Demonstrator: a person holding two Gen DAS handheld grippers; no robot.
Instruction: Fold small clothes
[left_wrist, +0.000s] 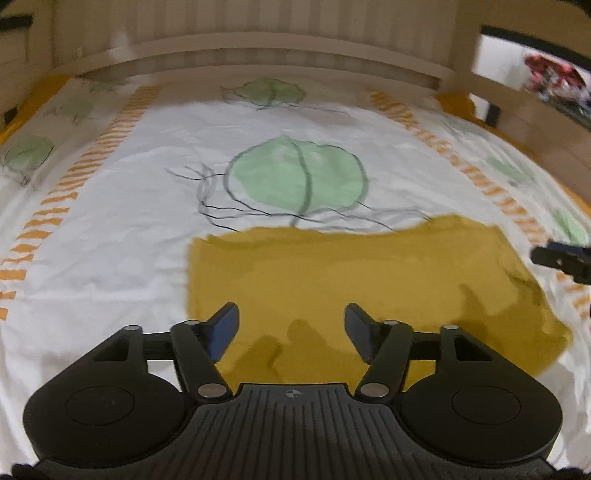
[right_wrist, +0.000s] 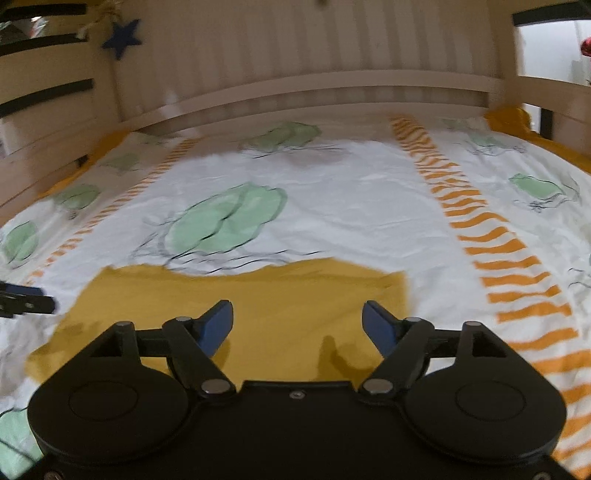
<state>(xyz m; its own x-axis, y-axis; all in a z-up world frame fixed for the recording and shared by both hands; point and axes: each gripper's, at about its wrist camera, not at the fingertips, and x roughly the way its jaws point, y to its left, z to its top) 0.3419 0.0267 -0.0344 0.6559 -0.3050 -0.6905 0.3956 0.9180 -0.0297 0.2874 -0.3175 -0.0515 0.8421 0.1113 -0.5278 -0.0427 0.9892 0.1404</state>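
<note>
Left wrist: left gripper (left_wrist: 291, 325) open above mustard cloth (left_wrist: 351, 273).

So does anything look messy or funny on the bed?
A little. The mustard cloth lies mostly flat on the white sheet, but its right corner looks rumpled and sticks out unevenly. Both tools, left and right, are open and empty.

Pale wooden slatted headboard (left_wrist: 255, 40) across 12 o'clock, pale wooden side rails (right_wrist: 44, 155) toward 9 and 3. White bedsheet with green leaf prints and orange striped bands (right_wrist: 351, 192) below. Dark blue star ornament (right_wrist: 122, 37) hanging near 11. Soft, even light.
</note>
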